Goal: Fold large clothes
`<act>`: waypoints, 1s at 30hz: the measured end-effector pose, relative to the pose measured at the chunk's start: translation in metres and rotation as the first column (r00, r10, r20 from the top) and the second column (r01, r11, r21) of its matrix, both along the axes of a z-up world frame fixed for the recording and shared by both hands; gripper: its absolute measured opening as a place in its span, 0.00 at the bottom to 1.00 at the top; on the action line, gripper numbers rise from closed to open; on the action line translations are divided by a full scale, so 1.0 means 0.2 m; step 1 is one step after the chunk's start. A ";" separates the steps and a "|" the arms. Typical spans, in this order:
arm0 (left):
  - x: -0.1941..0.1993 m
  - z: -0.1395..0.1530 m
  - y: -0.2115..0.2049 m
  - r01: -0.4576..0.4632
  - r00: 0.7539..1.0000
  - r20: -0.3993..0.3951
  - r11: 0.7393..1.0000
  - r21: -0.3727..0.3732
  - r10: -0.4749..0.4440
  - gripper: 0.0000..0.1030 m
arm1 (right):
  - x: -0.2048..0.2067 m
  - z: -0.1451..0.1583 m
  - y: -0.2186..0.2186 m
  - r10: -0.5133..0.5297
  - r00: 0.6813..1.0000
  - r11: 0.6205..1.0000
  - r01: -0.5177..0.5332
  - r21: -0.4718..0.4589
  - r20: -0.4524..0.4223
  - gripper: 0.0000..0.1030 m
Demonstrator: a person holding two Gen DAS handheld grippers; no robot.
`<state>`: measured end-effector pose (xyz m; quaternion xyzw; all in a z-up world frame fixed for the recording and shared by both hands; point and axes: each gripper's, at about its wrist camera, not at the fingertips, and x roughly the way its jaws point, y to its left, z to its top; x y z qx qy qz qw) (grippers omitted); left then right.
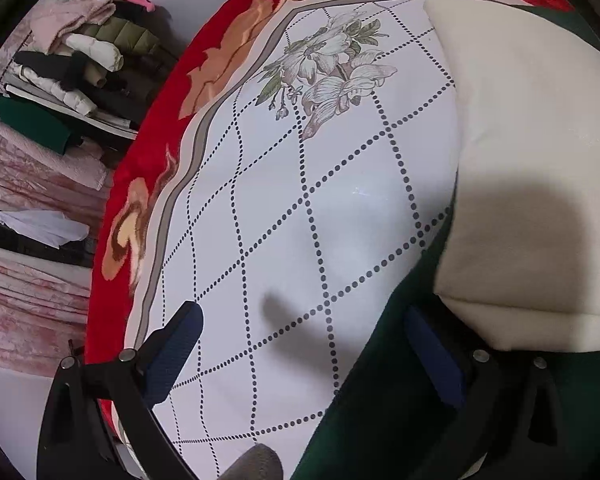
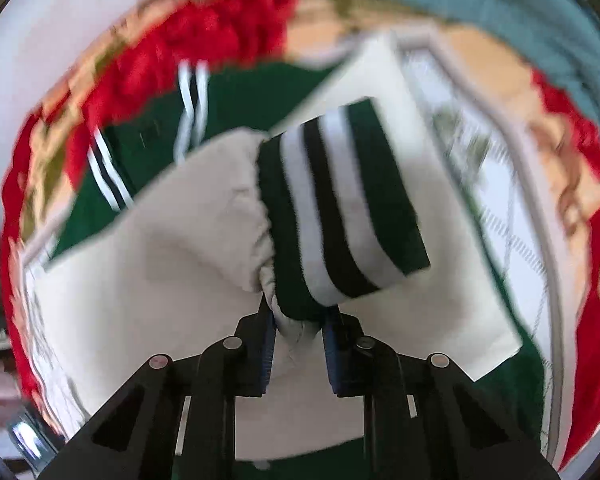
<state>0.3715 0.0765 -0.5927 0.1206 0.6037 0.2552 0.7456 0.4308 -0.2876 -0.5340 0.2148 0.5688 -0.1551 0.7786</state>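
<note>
A dark green jacket (image 1: 380, 420) with cream sleeves (image 1: 520, 160) lies on a white bed sheet (image 1: 300, 200) printed with dotted diamonds. My left gripper (image 1: 306, 356) hangs open at the jacket's edge. Its left finger is over the sheet, its right finger is over the green cloth, and nothing is gripped. In the right wrist view, which is blurred, my right gripper (image 2: 299, 336) is shut on a cream sleeve (image 2: 188, 220) where it joins its green cuff (image 2: 340, 208) with white and black stripes. The cuff sticks up past the fingertips. The green body (image 2: 240, 92) lies flat beyond.
A red floral blanket (image 1: 148, 160) borders the sheet. A pile of folded clothes (image 1: 80, 60) sits on pink bedding off to the left. Teal fabric (image 2: 500, 12) lies at the far edge in the right wrist view.
</note>
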 end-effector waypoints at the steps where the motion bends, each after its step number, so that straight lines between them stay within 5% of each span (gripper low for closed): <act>1: 0.00 0.00 -0.01 0.001 1.000 0.000 1.000 0.003 -0.001 1.00 | 0.01 0.02 0.01 0.000 1.000 1.000 0.000 -0.025 0.013 0.21; 3: 0.00 0.00 -0.01 0.002 1.000 0.000 1.000 0.011 -0.002 1.00 | 0.03 -0.02 -0.05 0.012 1.000 0.999 -0.012 -0.048 -0.016 0.21; 6: 0.00 -0.01 0.00 -0.011 1.000 -0.002 1.000 0.006 0.011 1.00 | 0.12 -0.26 -0.09 0.073 0.968 0.997 -0.077 -0.008 -0.239 0.28; 11: -0.02 0.02 0.01 -0.033 0.999 -0.001 0.999 -0.012 0.033 1.00 | 0.07 -0.14 -0.14 0.069 0.973 0.996 -0.057 0.062 -0.219 0.38; 15: -0.12 0.20 -0.06 -0.024 0.998 0.049 0.997 -0.071 0.028 1.00 | -0.11 -0.01 -0.07 0.089 0.987 0.975 -0.059 0.213 -0.136 0.43; 19: -0.20 0.30 -0.25 0.001 0.998 0.067 0.974 -0.227 0.015 1.00 | -0.22 -0.17 0.05 0.109 0.984 0.874 -0.028 0.485 -0.140 0.44; 24: -0.10 0.16 -0.53 0.035 0.998 0.058 0.954 -0.298 -0.019 1.00 | -0.20 -0.43 0.01 -0.113 0.986 0.683 0.166 0.712 -0.122 0.46; 25: -0.07 0.12 -0.56 0.033 0.998 0.059 0.962 -0.270 -0.018 1.00 | -0.19 -0.45 0.00 -0.150 0.982 0.650 0.183 0.737 -0.111 0.44; 27: -0.02 0.08 -0.57 0.020 0.998 0.059 0.972 -0.233 -0.007 1.00 | -0.20 -0.43 -0.01 -0.204 0.976 0.651 0.195 0.734 -0.079 0.08; 30: -0.01 0.08 -0.48 -0.066 0.993 0.083 0.979 -0.194 0.084 1.00 | -0.17 -0.26 0.00 -0.182 0.982 0.718 0.100 0.689 0.047 0.05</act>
